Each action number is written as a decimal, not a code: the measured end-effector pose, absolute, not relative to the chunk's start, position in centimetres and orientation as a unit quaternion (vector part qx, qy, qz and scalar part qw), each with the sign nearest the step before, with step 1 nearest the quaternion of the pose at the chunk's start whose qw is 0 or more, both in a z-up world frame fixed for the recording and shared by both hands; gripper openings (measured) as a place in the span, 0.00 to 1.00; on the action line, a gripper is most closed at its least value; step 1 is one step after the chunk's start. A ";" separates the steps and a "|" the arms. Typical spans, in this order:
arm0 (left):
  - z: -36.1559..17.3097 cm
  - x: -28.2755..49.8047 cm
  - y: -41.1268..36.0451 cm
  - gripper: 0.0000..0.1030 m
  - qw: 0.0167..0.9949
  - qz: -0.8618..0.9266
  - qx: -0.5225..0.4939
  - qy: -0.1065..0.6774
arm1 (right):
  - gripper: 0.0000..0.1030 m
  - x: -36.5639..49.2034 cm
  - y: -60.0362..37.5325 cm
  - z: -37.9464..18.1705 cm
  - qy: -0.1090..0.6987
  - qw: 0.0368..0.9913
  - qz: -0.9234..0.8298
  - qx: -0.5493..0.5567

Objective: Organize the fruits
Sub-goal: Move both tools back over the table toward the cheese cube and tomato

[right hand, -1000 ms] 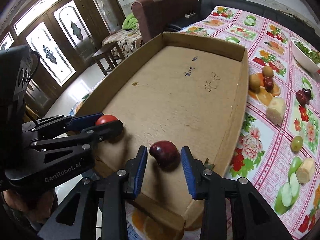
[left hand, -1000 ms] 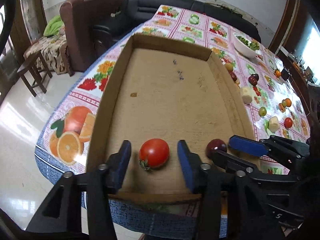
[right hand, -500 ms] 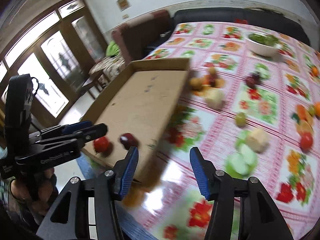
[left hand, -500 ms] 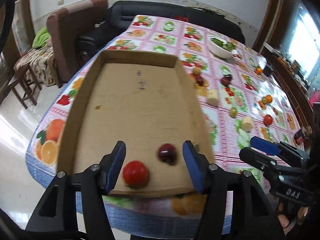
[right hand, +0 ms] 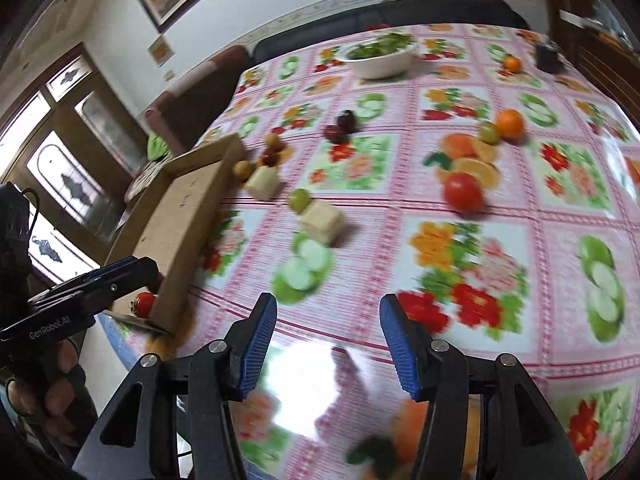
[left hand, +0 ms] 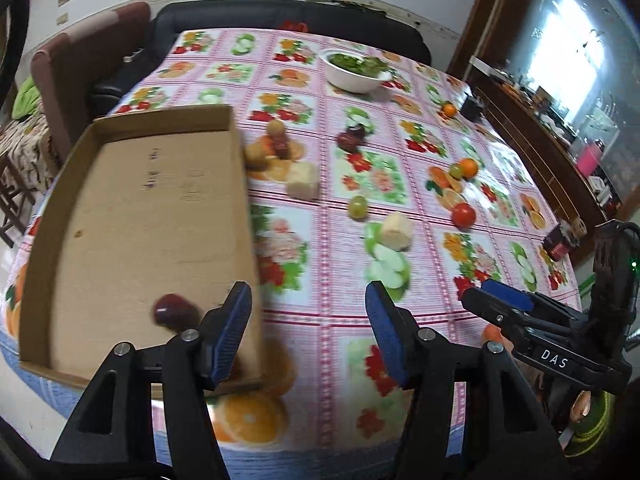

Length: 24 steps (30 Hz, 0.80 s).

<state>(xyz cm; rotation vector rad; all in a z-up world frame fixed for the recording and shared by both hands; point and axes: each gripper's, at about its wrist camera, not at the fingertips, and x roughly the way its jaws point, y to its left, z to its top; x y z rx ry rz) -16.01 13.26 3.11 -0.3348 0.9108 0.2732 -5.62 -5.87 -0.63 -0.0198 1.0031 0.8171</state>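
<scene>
A shallow cardboard tray lies at the table's left end, and it also shows in the right wrist view. A dark red plum lies in its near corner, and a red tomato lies in it too. My left gripper is open and empty above the tablecloth beside the tray's right wall. My right gripper is open and empty above the table's near edge. Loose fruit lies on the cloth: a red tomato, an orange, a green fruit, pale chunks and dark plums.
A white bowl of greens stands at the far side. A dark small box sits at the far right. A sofa and an armchair stand behind the table. The flowered tablecloth covers the table.
Both grippers have swung right, away from the tray and over the tablecloth. Both have opened wider. The tomato and plum stay in the tray.
</scene>
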 end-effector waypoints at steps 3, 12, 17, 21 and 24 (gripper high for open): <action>2.7 -14.9 12.4 0.56 0.874 0.116 -0.163 0.443 | 0.54 -5.1 -7.5 -1.0 0.471 0.803 0.365 0.001; 2.1 -12.8 10.3 0.56 0.875 0.092 -0.159 0.449 | 0.54 -3.6 -10.2 -1.5 0.472 0.814 0.339 0.018; 1.8 -11.7 9.5 0.56 0.875 0.089 -0.153 0.452 | 0.54 -3.3 -10.5 -1.7 0.472 0.814 0.338 0.022; 1.2 -10.7 9.2 0.56 0.873 0.084 -0.151 0.456 | 0.54 -2.9 -10.6 -1.9 0.472 0.815 0.335 0.023; 0.6 -9.9 9.2 0.56 0.869 0.080 -0.160 0.461 | 0.54 -2.5 -10.6 -2.1 0.472 0.816 0.333 0.020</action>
